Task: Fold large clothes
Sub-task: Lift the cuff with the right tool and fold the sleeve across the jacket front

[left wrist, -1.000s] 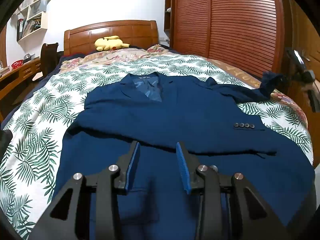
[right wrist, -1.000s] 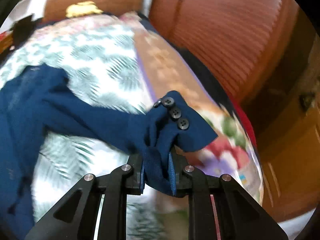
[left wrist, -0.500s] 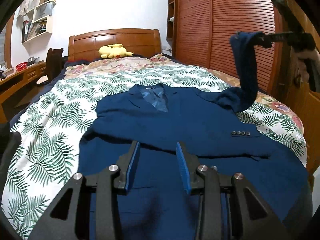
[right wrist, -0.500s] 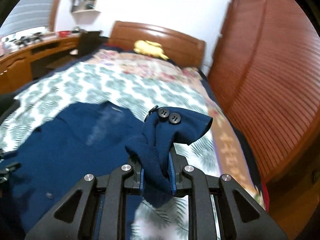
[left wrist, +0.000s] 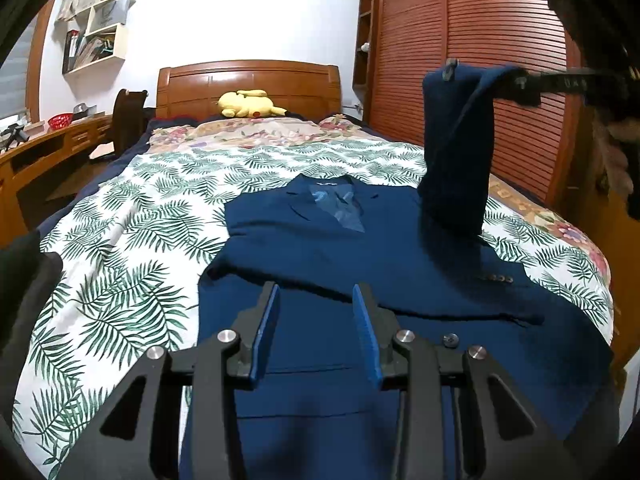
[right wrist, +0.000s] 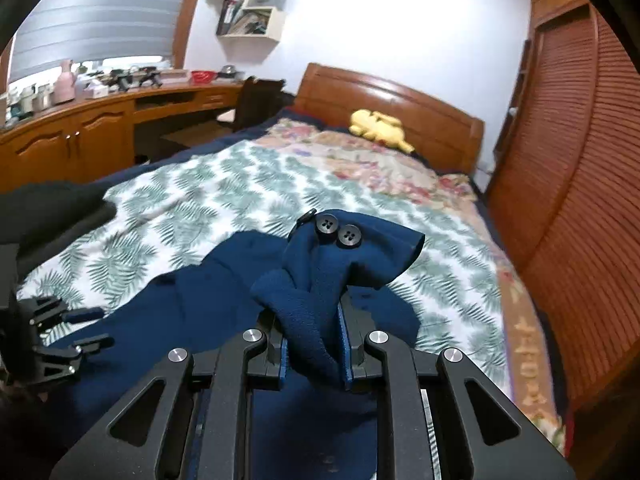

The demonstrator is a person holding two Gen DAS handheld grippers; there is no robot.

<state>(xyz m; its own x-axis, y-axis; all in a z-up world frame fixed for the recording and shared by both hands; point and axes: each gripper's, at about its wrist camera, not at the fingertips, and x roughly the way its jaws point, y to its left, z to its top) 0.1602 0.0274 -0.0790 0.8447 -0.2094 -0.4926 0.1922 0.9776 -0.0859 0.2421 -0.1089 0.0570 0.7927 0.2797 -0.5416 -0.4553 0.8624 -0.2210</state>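
A navy blue jacket lies face up and spread on the leaf-print bedspread, collar toward the headboard. My left gripper hovers open over the jacket's lower front, with nothing between its blue pads. My right gripper is shut on the jacket's right sleeve cuff, whose black buttons show just past the fingertips. In the left wrist view the right gripper holds that sleeve high above the jacket's right shoulder, and the sleeve hangs down steeply. The left gripper shows at the far left of the right wrist view.
A yellow plush toy lies by the wooden headboard. Louvred wardrobe doors run close along the bed's right side. A wooden desk and a chair stand to the left. Dark cloth lies at the bed's left edge.
My right gripper has carried the sleeve cuff from the bed's right edge up and in over the jacket. The left gripper has drawn back a little and stayed open.
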